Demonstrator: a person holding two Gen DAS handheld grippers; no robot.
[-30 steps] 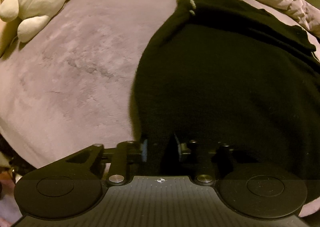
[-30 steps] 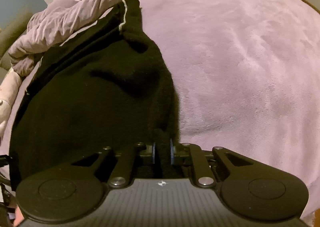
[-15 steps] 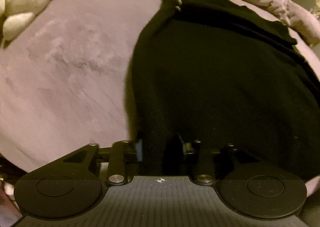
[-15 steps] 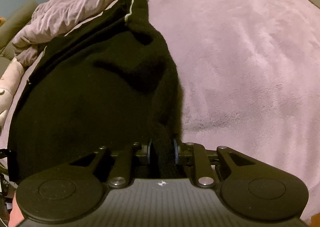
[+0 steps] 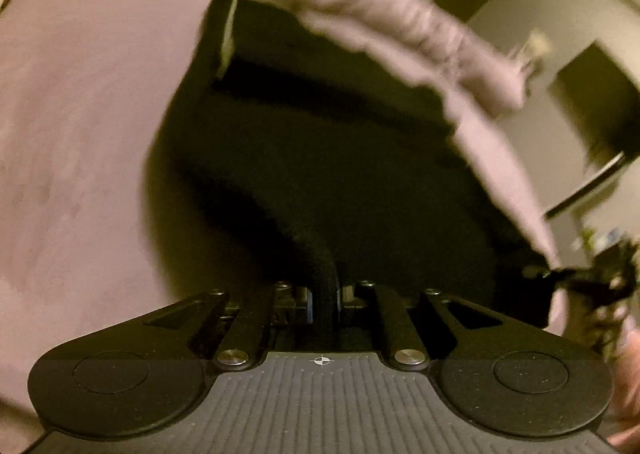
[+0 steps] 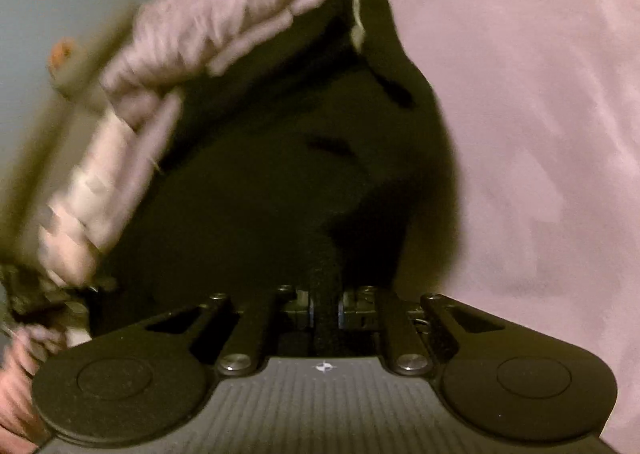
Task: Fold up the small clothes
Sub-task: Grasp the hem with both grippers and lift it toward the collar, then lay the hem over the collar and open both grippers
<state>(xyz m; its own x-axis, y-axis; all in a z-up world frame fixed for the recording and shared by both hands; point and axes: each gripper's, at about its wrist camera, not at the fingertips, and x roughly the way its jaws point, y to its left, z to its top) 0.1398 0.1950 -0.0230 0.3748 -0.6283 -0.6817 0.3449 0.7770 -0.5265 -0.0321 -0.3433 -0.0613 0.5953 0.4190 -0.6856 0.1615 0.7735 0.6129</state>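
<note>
A black garment (image 5: 320, 158) with a pale drawstring (image 5: 228, 34) lies on the mauve bed cover (image 5: 80, 114). My left gripper (image 5: 324, 298) is shut on a bunched fold of its near left edge, and the cloth rises from the bed toward the pads. In the right wrist view the same black garment (image 6: 280, 182) fills the middle, its drawstring (image 6: 356, 14) at the far end. My right gripper (image 6: 325, 308) is shut on the near right edge, with a thick roll of cloth between the pads. Both views are blurred by motion.
A crumpled mauve duvet (image 5: 400, 26) lies along the far side of the garment, seen too as the duvet (image 6: 208, 22) in the right view. Beyond the bed stand pale walls and a dark doorway (image 5: 592, 102). The other gripper and a hand (image 5: 600, 286) show at the right edge.
Both grippers closed onto the garment's near edge and lifted it off the bed. Both cameras tilted up, so the duvet and the room beyond now show; the soft toy has left view.
</note>
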